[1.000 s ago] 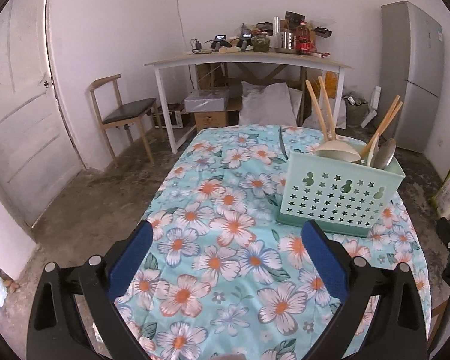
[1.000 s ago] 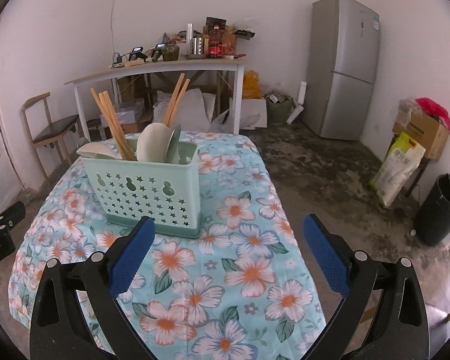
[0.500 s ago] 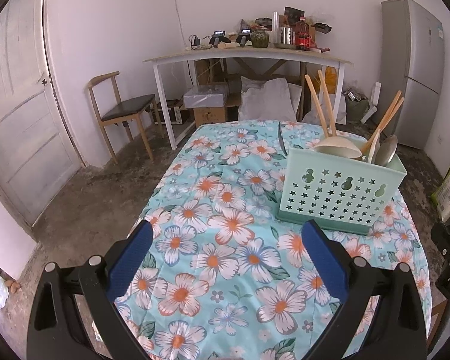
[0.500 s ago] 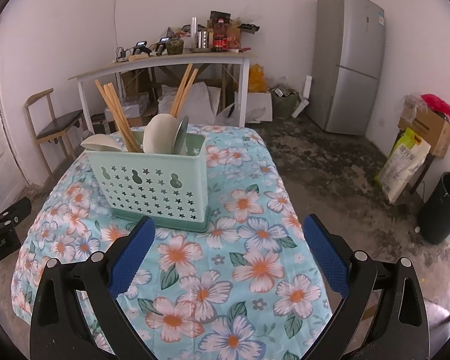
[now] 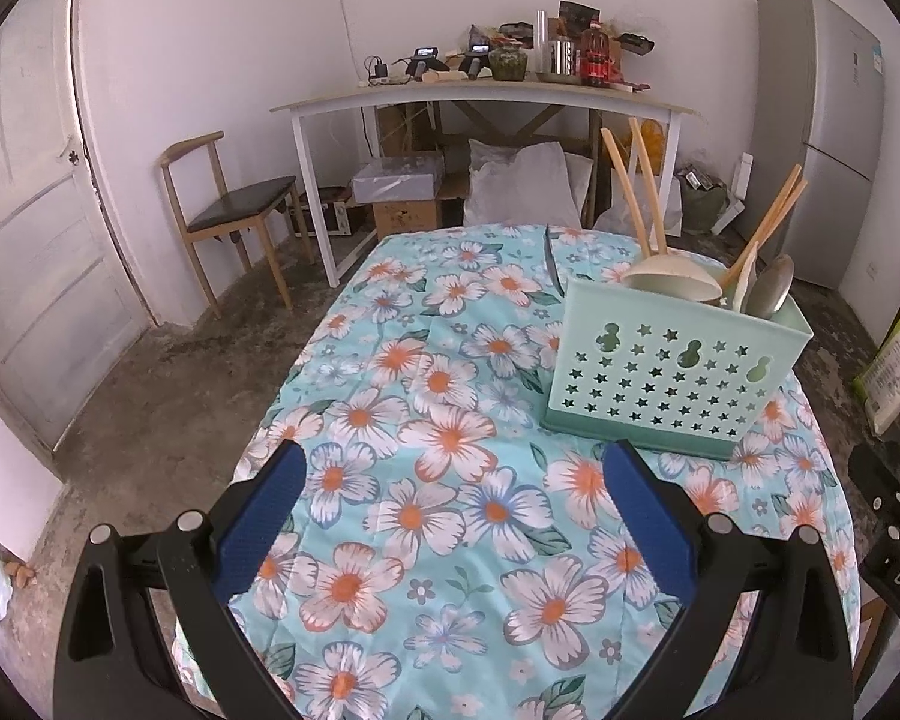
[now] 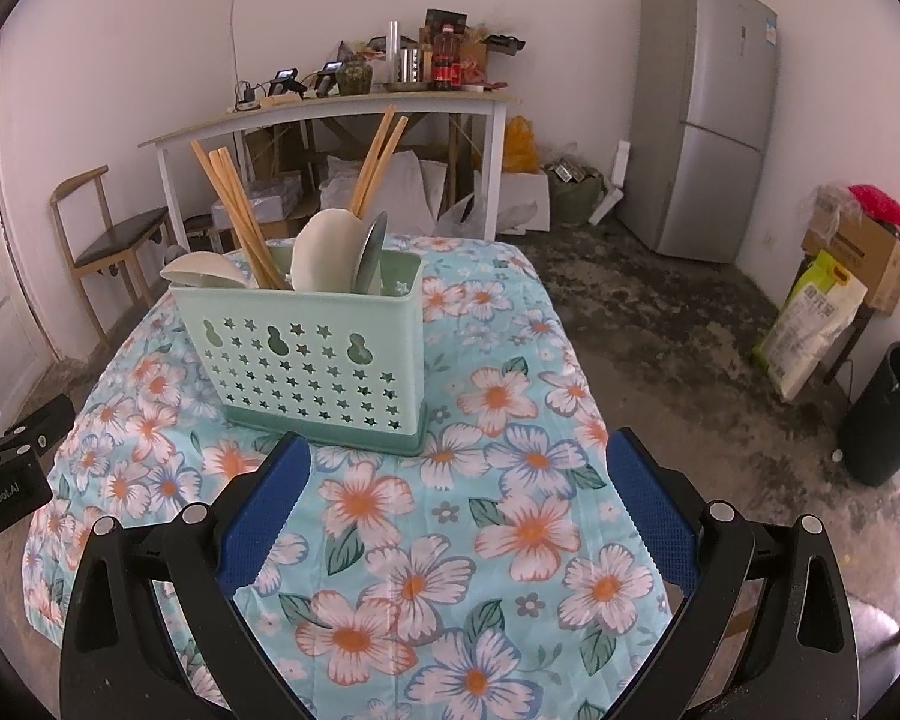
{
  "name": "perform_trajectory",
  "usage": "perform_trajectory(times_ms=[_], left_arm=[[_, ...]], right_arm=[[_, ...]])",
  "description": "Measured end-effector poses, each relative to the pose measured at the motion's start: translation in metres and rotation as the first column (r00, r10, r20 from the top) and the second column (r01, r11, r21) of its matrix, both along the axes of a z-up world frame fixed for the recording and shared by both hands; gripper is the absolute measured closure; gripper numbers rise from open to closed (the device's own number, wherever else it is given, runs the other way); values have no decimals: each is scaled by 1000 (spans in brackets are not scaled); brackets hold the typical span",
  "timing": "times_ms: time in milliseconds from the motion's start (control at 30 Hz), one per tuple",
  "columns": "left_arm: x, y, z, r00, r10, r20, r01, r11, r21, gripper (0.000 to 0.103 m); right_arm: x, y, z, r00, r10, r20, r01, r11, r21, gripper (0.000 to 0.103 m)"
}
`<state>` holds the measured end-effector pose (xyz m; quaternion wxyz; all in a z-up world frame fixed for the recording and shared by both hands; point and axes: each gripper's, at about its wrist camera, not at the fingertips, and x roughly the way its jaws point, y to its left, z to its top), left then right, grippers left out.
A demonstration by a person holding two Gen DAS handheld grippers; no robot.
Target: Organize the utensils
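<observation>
Both pairs of blue-padded fingers stand spread wide with nothing between them: the left gripper (image 5: pixel 450 516) and the right gripper (image 6: pixel 459 510) each hang above the flowered tablecloth (image 5: pixel 450 540), gripping nothing and touching nothing.

Just beyond the right gripper's fingertips, and off to the right of the left gripper's, a mint-green utensil caddy (image 6: pixel 312 354) stands upright on the cloth, its front wall pierced with star and gourd-shaped holes. From the right wrist view, its left part holds a pale ladle (image 6: pixel 201 270) with the bowl lying over the rim, and a bundle of wooden chopsticks (image 6: pixel 234 210) leaning left. Its right part holds a pale rice paddle (image 6: pixel 324 252), a metal spoon (image 6: pixel 371 252) just beside it, and two more wooden sticks (image 6: pixel 378 156) leaning right. A dark knife (image 5: pixel 551 252) lies flat on the cloth behind the caddy, seen from the left wrist.

The edge of the left gripper's black body shows at the far left of the right wrist view.

Beyond the table, a wooden chair (image 5: pixel 228 210) stands by a white door (image 5: pixel 24 228). Against the back wall a long white table (image 5: pixel 480 102) carries bottles, jars and chargers, with boxes and sacks beneath it. A grey refrigerator (image 6: pixel 702 114) stands in the right corner, and a black bin (image 6: pixel 885 414), a printed sack and a cardboard box sit along the right wall.
</observation>
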<state>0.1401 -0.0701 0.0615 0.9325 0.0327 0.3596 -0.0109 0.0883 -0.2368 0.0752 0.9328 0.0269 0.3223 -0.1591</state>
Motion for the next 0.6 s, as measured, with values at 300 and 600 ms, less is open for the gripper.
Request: perform_trajectory(times_ms=[300, 600], left_arm=[[2, -1, -2, 1000, -3, -6, 3, 1000, -2, 6], [3, -4, -6, 1000, -8, -11, 8, 1000, -1, 6]], right_arm=[[1, -2, 0, 1000, 0, -1, 0, 1000, 0, 8], [1, -2, 0, 1000, 0, -1, 0, 1000, 0, 8]])
